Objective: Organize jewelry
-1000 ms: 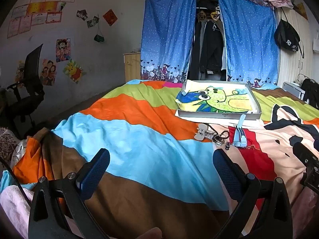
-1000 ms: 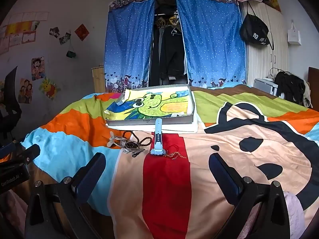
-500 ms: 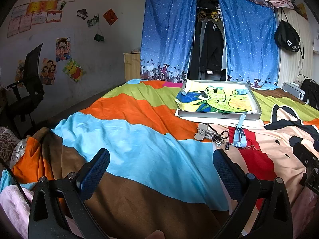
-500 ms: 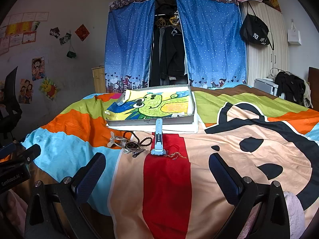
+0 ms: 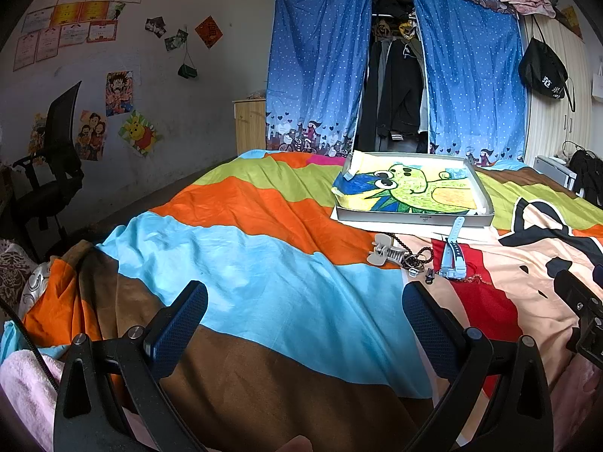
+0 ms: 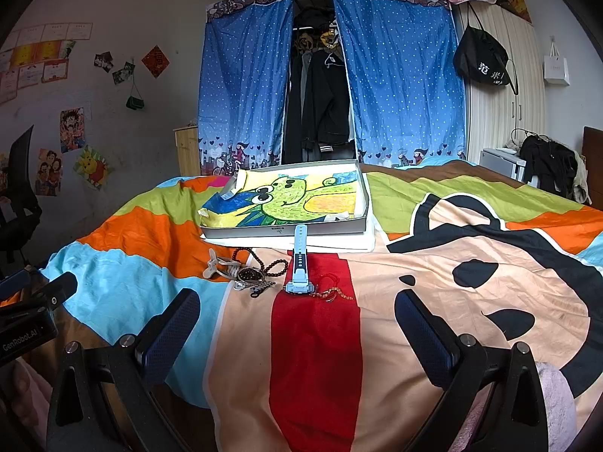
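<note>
Two grippers hover low over the near end of a striped bedspread (image 6: 124, 233), both empty. Left gripper (image 5: 304, 310): jaws spread wide, nothing between the blue pads, above the light-blue and brown stripes. Right gripper (image 6: 297, 318): jaws likewise wide apart, above the red stripe. Jewelry lies in a loose cluster ahead of both, well apart from the fingers. From the left: a beige claw clip (image 6: 216, 265), touching a dark bead string (image 6: 260, 260) that loops around a round watch face (image 6: 249, 274); a small dark piece just in front, too small to identify. Next, a light-blue watch (image 6: 298, 261) lies lengthwise, its far strap end resting against the box (image 6: 328, 226). Beside its near end, a thin red-and-gold chain (image 6: 335, 293), possibly a bracelet. Box sits beyond the cluster, lined with a green cartoon drawing (image 6: 290, 197).
</note>
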The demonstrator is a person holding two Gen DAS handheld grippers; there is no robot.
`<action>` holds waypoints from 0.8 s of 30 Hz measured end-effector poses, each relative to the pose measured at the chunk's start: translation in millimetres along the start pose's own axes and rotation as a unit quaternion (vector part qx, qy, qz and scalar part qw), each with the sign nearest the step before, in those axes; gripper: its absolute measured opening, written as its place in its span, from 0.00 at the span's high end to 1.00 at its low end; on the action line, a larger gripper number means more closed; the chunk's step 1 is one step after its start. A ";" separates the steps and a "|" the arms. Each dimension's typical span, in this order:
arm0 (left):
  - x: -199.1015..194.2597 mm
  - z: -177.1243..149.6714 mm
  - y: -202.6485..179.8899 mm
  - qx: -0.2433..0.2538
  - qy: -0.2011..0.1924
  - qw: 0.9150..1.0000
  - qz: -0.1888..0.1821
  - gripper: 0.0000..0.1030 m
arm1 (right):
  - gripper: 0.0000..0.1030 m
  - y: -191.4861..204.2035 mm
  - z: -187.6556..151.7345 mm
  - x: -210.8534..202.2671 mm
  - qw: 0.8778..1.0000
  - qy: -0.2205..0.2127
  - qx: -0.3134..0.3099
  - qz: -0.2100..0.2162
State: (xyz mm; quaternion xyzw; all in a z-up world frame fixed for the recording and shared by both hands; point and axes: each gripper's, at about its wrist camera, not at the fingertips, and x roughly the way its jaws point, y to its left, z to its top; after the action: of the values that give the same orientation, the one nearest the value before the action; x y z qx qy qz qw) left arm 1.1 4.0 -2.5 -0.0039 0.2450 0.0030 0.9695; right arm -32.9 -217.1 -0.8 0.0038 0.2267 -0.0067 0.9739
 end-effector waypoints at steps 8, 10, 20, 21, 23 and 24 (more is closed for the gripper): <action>-0.3 0.6 -0.9 0.000 0.000 1.000 0.000 0.02 | 0.00 -0.1 0.3 -0.5 1.000 0.000 -0.001 0.000; -0.3 0.4 -0.6 0.000 0.000 1.000 0.000 0.02 | 0.00 -0.1 0.3 -0.5 1.000 0.000 0.000 0.000; -1.0 0.5 -1.0 0.000 0.001 1.000 0.000 0.02 | 0.00 0.0 -0.1 -0.8 1.000 0.000 0.000 0.000; -0.8 0.3 -0.3 0.000 0.001 1.000 0.000 0.02 | 0.00 0.0 0.0 -0.7 1.000 0.000 0.000 0.000; -1.0 0.5 -0.9 -0.001 0.001 1.000 0.000 0.01 | 0.00 0.1 0.1 -0.6 1.000 -0.001 0.000 0.000; -0.8 0.3 -0.1 -0.001 0.001 1.000 0.000 0.02 | 0.00 0.1 0.2 -0.5 1.000 0.000 -0.001 0.000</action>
State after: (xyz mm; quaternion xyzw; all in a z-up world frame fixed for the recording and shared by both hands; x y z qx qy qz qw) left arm 0.5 4.0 -1.8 -0.0047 0.2459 0.0027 0.9693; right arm -33.3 -217.1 -0.4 0.0033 0.2264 -0.0067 0.9740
